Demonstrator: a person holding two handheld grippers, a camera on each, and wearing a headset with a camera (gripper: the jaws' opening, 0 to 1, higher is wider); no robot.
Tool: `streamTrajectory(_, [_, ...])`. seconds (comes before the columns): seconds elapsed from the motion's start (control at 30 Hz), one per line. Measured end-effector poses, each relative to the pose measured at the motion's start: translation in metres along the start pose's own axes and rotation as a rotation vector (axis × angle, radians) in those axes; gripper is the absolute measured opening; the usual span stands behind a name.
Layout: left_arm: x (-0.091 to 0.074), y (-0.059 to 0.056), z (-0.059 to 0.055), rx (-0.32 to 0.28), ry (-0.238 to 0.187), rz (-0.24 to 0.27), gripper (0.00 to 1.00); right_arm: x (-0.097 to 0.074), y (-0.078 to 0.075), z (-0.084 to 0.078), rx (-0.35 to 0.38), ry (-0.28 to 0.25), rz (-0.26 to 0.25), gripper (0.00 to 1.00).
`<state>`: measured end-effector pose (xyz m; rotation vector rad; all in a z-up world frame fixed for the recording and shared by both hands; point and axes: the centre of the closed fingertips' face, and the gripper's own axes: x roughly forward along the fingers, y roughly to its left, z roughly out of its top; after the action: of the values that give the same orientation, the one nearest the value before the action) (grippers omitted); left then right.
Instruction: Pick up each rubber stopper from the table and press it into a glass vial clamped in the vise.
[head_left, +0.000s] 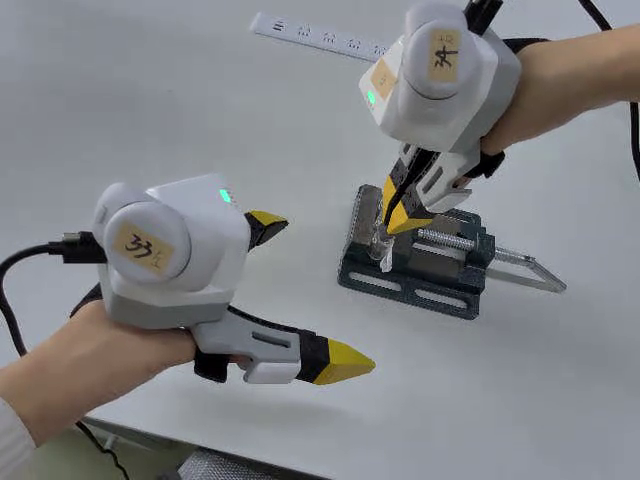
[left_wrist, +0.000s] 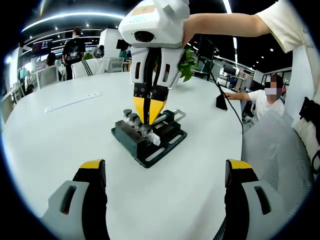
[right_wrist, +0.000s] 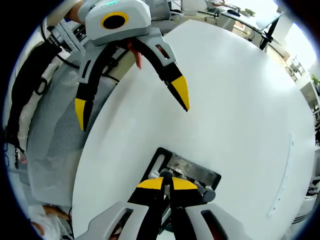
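Observation:
A dark vise stands on the white table and clamps small glass vials. In the left gripper view, three vials in the vise carry grey rubber stoppers. My right gripper points straight down with its yellow tips together just above the nearest stoppered vial. I see nothing held between its tips. My left gripper hovers open near the front left, away from the vise, with nothing between its jaws.
A white power strip lies at the far side of the table. The vise's handle bar sticks out to the right. The table edge runs close under my left hand. Chairs and people sit beyond the table.

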<state>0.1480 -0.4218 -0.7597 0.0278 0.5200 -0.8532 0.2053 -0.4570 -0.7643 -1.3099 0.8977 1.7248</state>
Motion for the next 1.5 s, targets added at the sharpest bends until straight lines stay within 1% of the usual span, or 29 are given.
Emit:
streamTrajectory(0.1, [0.0003,0.0002,-0.0005,-0.002,0.000,0.000,0.99,0.0006,0.0000,0.0007,0.011,0.009,-0.004,0.00])
streamTrajectory(0.17, [0.0004,0.0003,-0.0006,-0.001,0.001,0.000,0.99,0.0006,0.0006,0.0008,0.042,0.023,-0.015,0.00])
streamTrajectory(0.2, [0.0004,0.0008,-0.0006,-0.001,0.000,0.001,0.99,0.0017,-0.0003,0.0007,0.060,0.033,-0.029,0.00])
streamTrajectory(0.3, [0.0008,0.0015,0.0006,-0.002,-0.003,0.003,0.99,0.0026,0.0004,0.0007,0.052,0.042,-0.033,0.00])
streamTrajectory(0.33, [0.0010,0.0014,0.0010,-0.004,-0.003,0.002,0.99,0.0024,0.0001,0.0003,0.049,0.042,-0.033,0.00])
streamTrajectory(0.37, [0.0013,0.0017,0.0012,-0.004,-0.004,0.002,0.99,0.0025,-0.0007,0.0001,0.071,0.037,-0.032,0.00])
streamTrajectory(0.43, [0.0017,0.0022,0.0010,-0.002,-0.002,0.002,0.99,0.0025,0.0001,0.0004,0.070,0.033,-0.030,0.00])
streamTrajectory(0.57, [0.0033,0.0028,0.0024,-0.005,-0.006,0.001,0.99,0.0028,-0.0001,0.0011,0.098,0.029,-0.026,0.00])
streamTrajectory(0.7, [0.0041,0.0037,0.0004,-0.007,-0.002,0.000,0.99,0.0028,0.0011,0.0001,0.099,0.027,-0.030,0.00])
streamTrajectory(0.73, [0.0042,0.0036,0.0001,-0.008,-0.002,-0.001,0.99,0.0031,0.0008,0.0002,0.119,0.025,-0.031,0.00])
streamTrajectory(0.8, [0.0040,0.0036,0.0007,-0.008,-0.001,-0.001,0.99,0.0031,0.0010,0.0001,0.115,0.023,-0.034,0.00])
streamTrajectory(0.9, [0.0043,0.0037,0.0006,-0.012,0.000,0.000,0.99,0.0026,0.0003,-0.0003,0.143,0.010,-0.032,0.00])
streamTrajectory(1.03, [0.0047,0.0037,0.0022,-0.011,-0.005,-0.002,0.99,0.0035,0.0023,0.0012,0.141,0.011,-0.044,0.00])
streamTrajectory(1.17, [0.0053,0.0039,0.0025,-0.011,-0.007,0.000,0.99,0.0038,0.0000,0.0000,0.148,0.022,-0.051,0.00])
streamTrajectory(1.2, [0.0053,0.0038,0.0023,-0.010,-0.006,-0.001,0.99,0.0035,0.0010,0.0000,0.123,0.026,-0.057,0.00])
streamTrajectory(1.37, [0.0045,0.0044,0.0028,-0.010,-0.006,0.004,0.99,0.0048,-0.0004,-0.0003,0.117,0.038,-0.070,0.00])
streamTrajectory(1.43, [0.0043,0.0039,0.0034,-0.010,-0.007,0.003,0.99,0.0053,-0.0018,-0.0013,0.100,0.043,-0.074,0.00])
streamTrajectory(1.47, [0.0040,0.0040,0.0033,-0.009,-0.006,0.004,0.99,0.0053,-0.0034,-0.0014,0.121,0.043,-0.070,0.00])
streamTrajectory(1.5, [0.0038,0.0042,0.0033,-0.008,-0.005,0.006,0.99,0.0052,-0.0041,-0.0013,0.117,0.044,-0.068,0.00])
